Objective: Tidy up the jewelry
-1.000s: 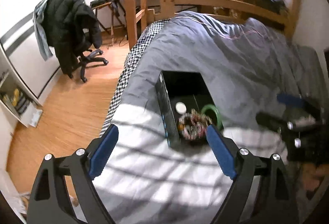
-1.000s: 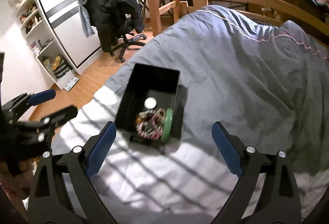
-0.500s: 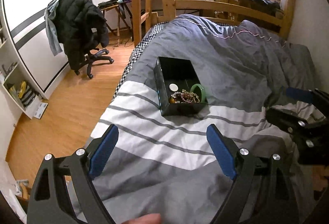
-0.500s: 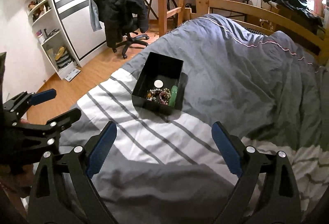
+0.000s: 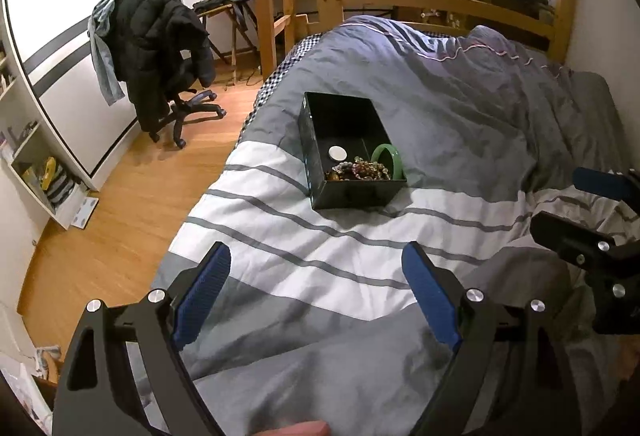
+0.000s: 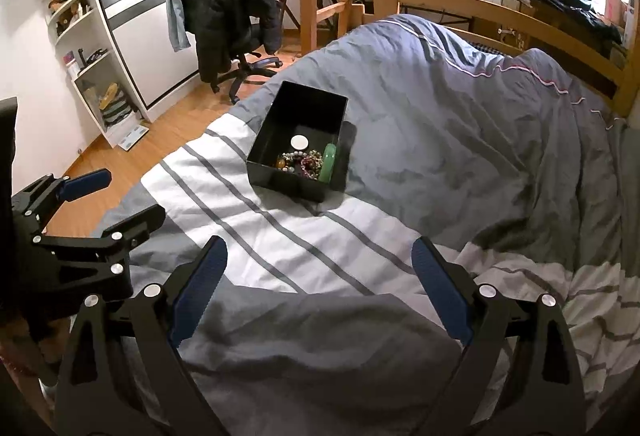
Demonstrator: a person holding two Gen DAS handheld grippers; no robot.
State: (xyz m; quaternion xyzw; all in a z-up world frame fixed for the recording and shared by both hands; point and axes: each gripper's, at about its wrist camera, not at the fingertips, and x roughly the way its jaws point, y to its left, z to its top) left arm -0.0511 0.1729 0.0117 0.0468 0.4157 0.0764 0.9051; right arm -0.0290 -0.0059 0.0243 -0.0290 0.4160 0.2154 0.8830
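Left gripper point(image 5: 316, 268): fingers spread wide, nothing held, above striped duvet point(image 5: 360, 276), well short of black box point(image 5: 356, 192). Right gripper point(image 6: 320, 264): also wide open, empty, same standoff from box. Box sits on duvet. Inside, at box's near end: beaded bracelets point(image 5: 358, 171), green bangle point(image 5: 387, 160) leaning on right wall, white round disc point(image 5: 337, 153) just behind beads.

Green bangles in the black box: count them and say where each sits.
1. The green bangle stands on edge against the right wall of the black box, beside the beaded jewelry pile, which could hide others.
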